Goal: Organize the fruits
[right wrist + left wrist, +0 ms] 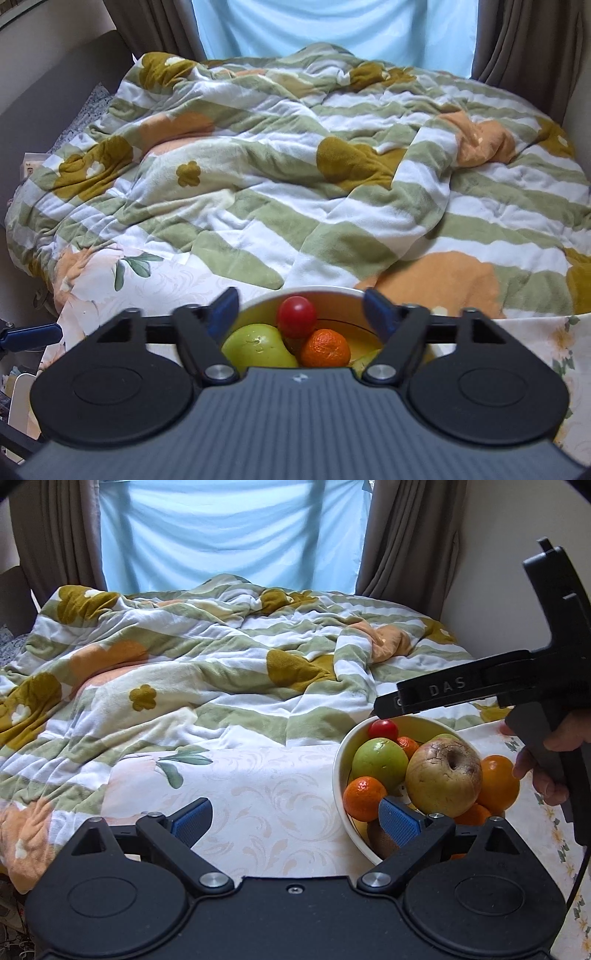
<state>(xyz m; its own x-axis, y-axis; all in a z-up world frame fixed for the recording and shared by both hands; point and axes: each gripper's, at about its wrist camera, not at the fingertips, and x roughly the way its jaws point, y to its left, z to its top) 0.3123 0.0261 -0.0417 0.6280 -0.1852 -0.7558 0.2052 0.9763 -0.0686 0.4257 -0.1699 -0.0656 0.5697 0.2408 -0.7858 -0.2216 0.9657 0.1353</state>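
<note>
**Hovering over a full fruit bowl**

Left wrist view alone shows the whole white bowl (pixel 341 775) on the glossy floral tablecloth (pixel 258 794): scarred russet apple (pixel 443 775), green apple (pixel 378 760), mandarin (pixel 364 797), and possibly a fuzzy kiwi low down. Left gripper (pixel 295 821) spread, empty. Right wrist view shows only the far rim, smooth red tomato (pixel 296 315); right gripper (pixel 299 310) spread above.
</note>
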